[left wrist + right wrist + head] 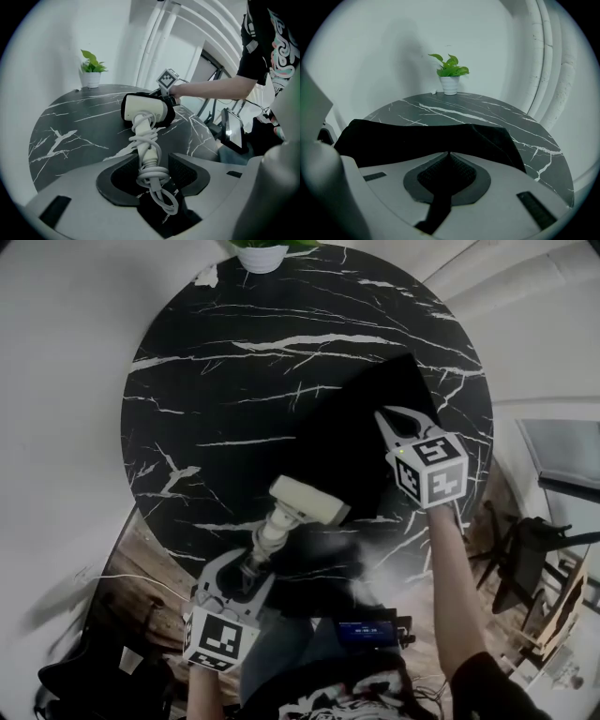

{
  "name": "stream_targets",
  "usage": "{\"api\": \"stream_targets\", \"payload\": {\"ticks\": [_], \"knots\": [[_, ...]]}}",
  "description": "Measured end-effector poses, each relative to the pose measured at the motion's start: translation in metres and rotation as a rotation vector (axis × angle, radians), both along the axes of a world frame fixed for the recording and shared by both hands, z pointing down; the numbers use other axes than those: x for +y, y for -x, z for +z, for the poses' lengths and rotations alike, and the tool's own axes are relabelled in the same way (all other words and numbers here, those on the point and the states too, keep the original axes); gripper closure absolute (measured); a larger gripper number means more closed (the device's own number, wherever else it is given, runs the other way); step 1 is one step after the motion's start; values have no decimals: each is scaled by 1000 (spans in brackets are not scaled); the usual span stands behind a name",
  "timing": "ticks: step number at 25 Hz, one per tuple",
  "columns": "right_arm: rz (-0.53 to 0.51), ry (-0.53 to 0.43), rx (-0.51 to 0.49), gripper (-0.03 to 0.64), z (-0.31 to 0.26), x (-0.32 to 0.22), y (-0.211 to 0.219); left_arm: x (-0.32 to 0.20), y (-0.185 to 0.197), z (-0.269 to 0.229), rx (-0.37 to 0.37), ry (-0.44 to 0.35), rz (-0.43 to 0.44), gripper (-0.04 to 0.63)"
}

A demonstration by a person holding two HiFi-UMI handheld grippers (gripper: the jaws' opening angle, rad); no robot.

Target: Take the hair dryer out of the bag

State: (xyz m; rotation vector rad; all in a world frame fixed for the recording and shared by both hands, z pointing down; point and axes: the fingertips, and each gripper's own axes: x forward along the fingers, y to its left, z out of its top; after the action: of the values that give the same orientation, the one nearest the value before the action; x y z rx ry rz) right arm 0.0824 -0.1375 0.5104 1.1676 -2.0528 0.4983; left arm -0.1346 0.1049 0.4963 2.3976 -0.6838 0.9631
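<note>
The white hair dryer sits at the surface's 6 o'clock edge, its head at the opening of the black bag. The left tool clamps its cord-wrapped handle, jaws partly apart. At 3 o'clock, the right tool is pinched closed on the bag's edge.

The black fabric bag lies on the round black marble tabletop, right of centre. The white hair dryer sits at its near-left edge. A small potted plant stands at the far rim.
</note>
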Motion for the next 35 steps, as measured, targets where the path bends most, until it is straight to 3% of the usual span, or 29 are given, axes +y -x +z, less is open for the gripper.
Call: {"api": "stream_targets", "payload": {"ticks": [7, 11, 14, 17, 20, 24, 29, 33, 35], "knots": [[-12, -29, 2, 595, -2, -1, 1, -1, -1, 1, 44, -46, -31, 379], [-3, -125, -62, 594, -18, 5, 2, -6, -5, -8, 105, -73, -57, 377], [9, -122, -133, 591, -32, 18, 6, -18, 5, -22, 147, -122, -141, 316], [25, -126, -182, 591, -48, 33, 9, -26, 14, -33, 141, -159, -180, 316], [23, -93, -235, 568, -59, 52, 13, -36, 18, -55, 167, -219, -235, 398], [36, -102, -254, 535, -84, 78, 13, -48, 18, -89, 187, -307, -286, 581], [79, -267, -347, 538, -147, 102, 11, -72, 4, -138, 248, -446, -308, 581], [103, -318, -383, 587, -185, 136, 2, -73, -12, -170, 259, -467, -286, 581], [102, -337, -371, 593, -199, 152, -2, -71, -17, -184, 229, -502, -262, 581]]}}
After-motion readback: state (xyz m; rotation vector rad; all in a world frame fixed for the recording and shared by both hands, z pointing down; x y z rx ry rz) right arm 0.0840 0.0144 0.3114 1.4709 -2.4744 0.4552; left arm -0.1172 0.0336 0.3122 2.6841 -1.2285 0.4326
